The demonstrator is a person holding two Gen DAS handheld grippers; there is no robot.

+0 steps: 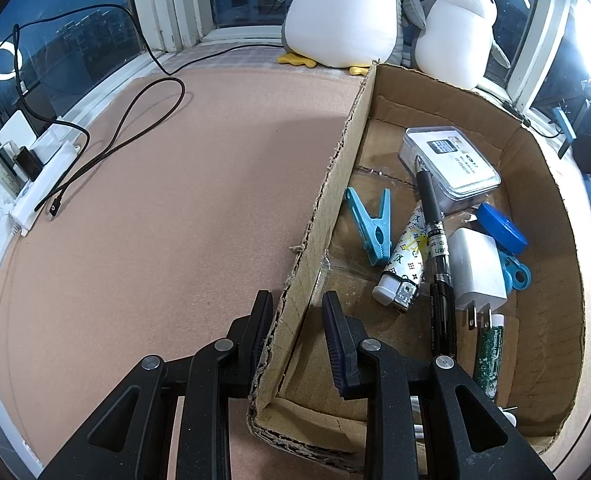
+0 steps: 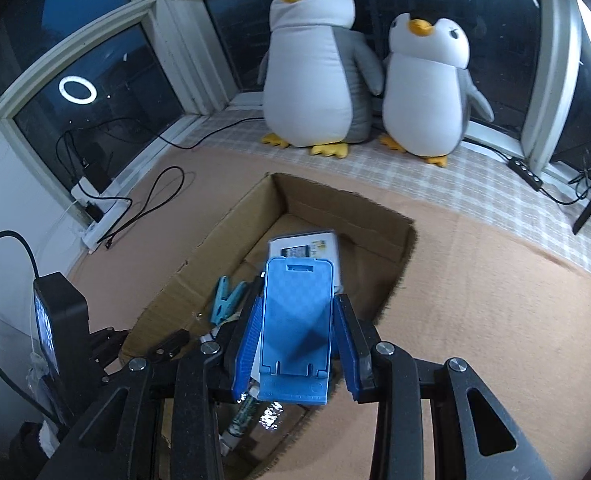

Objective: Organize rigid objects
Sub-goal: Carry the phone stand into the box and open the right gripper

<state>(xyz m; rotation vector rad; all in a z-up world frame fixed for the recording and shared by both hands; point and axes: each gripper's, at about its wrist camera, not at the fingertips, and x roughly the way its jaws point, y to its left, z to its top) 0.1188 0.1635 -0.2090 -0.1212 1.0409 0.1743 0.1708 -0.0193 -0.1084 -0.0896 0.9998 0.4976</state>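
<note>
An open cardboard box (image 1: 551,184) lies on the pinkish mat. My left gripper (image 1: 297,298) is shut on the box's left wall near the front corner, one finger outside and one inside. In the box lie a clear plastic case (image 1: 451,164), a black pen (image 1: 435,240), a blue clothespin (image 1: 369,226), a patterned lighter (image 1: 403,260), a white charger plug (image 1: 477,268), a blue lid (image 1: 501,228) and a green tube (image 1: 489,356). My right gripper (image 2: 299,300) is shut on a blue folding phone stand (image 2: 297,328), held in the air above the box (image 2: 223,236).
Two plush penguins (image 2: 315,76) sit on the checked window ledge behind the box. A white power strip (image 1: 39,184) with a looping black cable (image 1: 135,120) lies at the mat's left edge. Open mat (image 2: 495,300) stretches right of the box.
</note>
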